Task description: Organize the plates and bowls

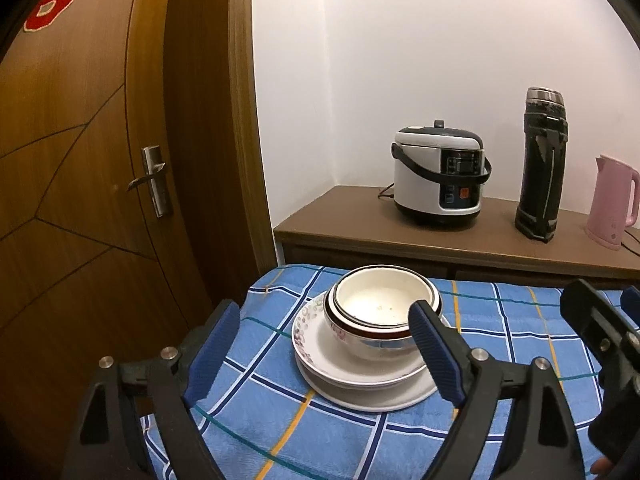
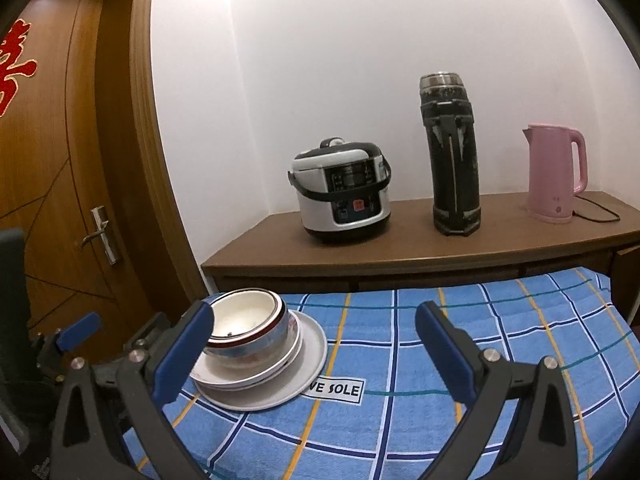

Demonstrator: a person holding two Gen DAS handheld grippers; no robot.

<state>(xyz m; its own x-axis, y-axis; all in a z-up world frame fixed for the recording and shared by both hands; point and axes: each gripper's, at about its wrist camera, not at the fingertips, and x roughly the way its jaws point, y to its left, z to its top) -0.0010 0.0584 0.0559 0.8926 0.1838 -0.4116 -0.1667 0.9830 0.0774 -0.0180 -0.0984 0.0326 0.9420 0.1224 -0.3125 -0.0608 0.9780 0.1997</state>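
Observation:
A stack of white bowls (image 1: pixel 384 312) with a dark red band sits on a stack of white plates (image 1: pixel 360 384), on a table under a blue checked cloth (image 1: pixel 280 432). My left gripper (image 1: pixel 324 356) is open and empty, its fingers either side of the stack and a little short of it. My right gripper (image 2: pixel 316 356) is open and empty; the bowls (image 2: pixel 248 332) and plates (image 2: pixel 280 380) lie just behind its left finger (image 2: pixel 184 352). The right gripper also shows at the right edge of the left wrist view (image 1: pixel 600 336).
A brown sideboard (image 2: pixel 400 256) behind the table carries a rice cooker (image 2: pixel 344 196), a tall black flask (image 2: pixel 454 156) and a pink kettle (image 2: pixel 556 172) with its cord. A wooden door (image 1: pixel 80 160) stands at the left. White walls are behind.

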